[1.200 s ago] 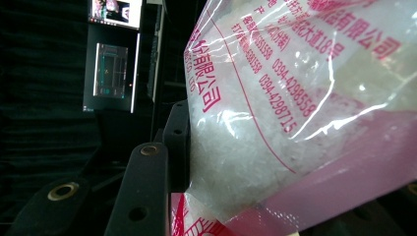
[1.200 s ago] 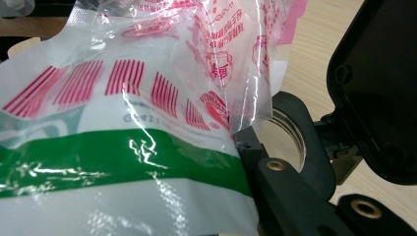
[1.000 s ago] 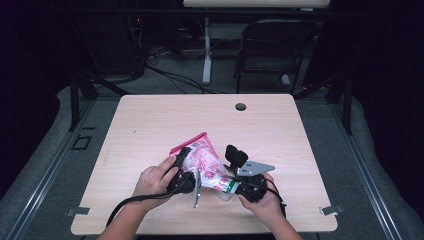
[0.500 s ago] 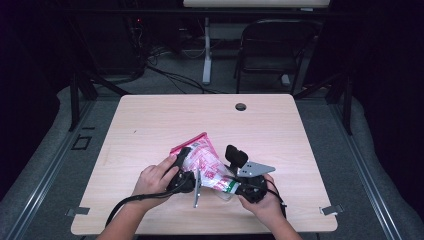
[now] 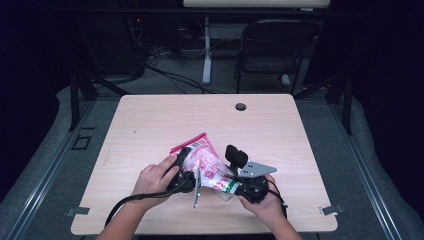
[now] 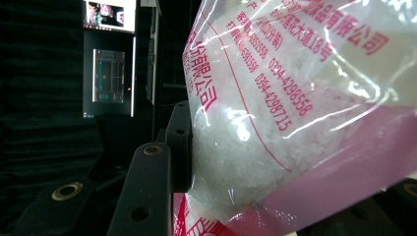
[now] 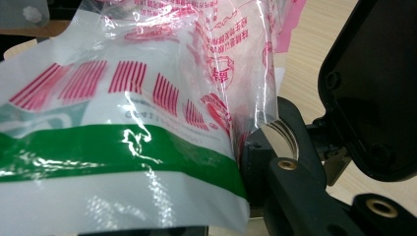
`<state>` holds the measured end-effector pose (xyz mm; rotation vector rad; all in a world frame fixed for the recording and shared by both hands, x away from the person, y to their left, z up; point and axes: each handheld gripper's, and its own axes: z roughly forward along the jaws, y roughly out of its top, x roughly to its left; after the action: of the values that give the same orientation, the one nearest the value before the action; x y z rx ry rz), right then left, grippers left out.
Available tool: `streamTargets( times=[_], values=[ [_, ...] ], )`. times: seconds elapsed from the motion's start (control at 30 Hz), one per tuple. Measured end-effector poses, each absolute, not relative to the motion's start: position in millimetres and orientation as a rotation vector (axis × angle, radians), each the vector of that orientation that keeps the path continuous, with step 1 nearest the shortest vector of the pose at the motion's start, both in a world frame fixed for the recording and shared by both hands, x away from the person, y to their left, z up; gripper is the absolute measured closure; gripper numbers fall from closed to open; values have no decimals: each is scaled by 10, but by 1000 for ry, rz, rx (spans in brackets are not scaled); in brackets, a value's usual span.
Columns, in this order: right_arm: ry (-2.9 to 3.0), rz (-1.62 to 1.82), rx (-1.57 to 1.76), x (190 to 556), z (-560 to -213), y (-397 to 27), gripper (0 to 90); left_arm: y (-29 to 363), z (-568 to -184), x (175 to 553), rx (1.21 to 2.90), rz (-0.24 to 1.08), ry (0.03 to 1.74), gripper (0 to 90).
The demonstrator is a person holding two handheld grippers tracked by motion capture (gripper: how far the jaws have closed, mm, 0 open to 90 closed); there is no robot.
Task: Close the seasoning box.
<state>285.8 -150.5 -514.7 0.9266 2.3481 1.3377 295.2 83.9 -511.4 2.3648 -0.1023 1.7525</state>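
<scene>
One clear plastic bag with pink-red print and green band (image 5: 207,167) being held. Two black two-jaw grippers being used: left gripper (image 5: 186,167), right gripper (image 5: 239,165). Two hands being seen. One light wooden table (image 5: 150,125). One dark folding chair (image 5: 272,50) behind.

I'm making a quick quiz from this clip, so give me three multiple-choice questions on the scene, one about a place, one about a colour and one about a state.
1. Where on the table is the plastic bag?
A. near edge, between the two hands
B. far edge, by the round hole
C. left corner

2. What colour is the band across the bag's end at the right tongs?
A. blue
B. green
C. yellow

3. What are the left tongs doing?
A. lying set down, apart from the bag
B. hanging open above the hole
C. pressing on the bag

Answers: 1 A, the high view shows it between the hands; 2 B, the right gripper view shows a green band; 3 C, a pad presses the bag in the left gripper view.
</scene>
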Motion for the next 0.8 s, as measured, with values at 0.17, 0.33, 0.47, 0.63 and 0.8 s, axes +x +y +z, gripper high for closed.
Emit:
streamTargets(
  times=[0.17, 0.33, 0.47, 0.63, 0.8],
  values=[
    [2337, 1354, 924, 2846, -5122, -1529, 803, 835, -5115, 2954, 2374, 1755, -111, 654],
    [2330, 1369, 913, 2829, -5099, -1546, 789, 834, -5121, 2953, 2374, 1755, -111, 656],
    [2331, 1377, 901, 2819, -5084, -1559, 790, 830, -5118, 2954, 2369, 1762, -120, 657],
    [2333, 1376, 893, 2810, -5078, -1556, 871, 823, -5117, 2952, 2370, 1765, -132, 659],
    [2343, 1364, 890, 2810, -5081, -1553, 895, 816, -5119, 2945, 2361, 1769, -127, 659]
  ],
)
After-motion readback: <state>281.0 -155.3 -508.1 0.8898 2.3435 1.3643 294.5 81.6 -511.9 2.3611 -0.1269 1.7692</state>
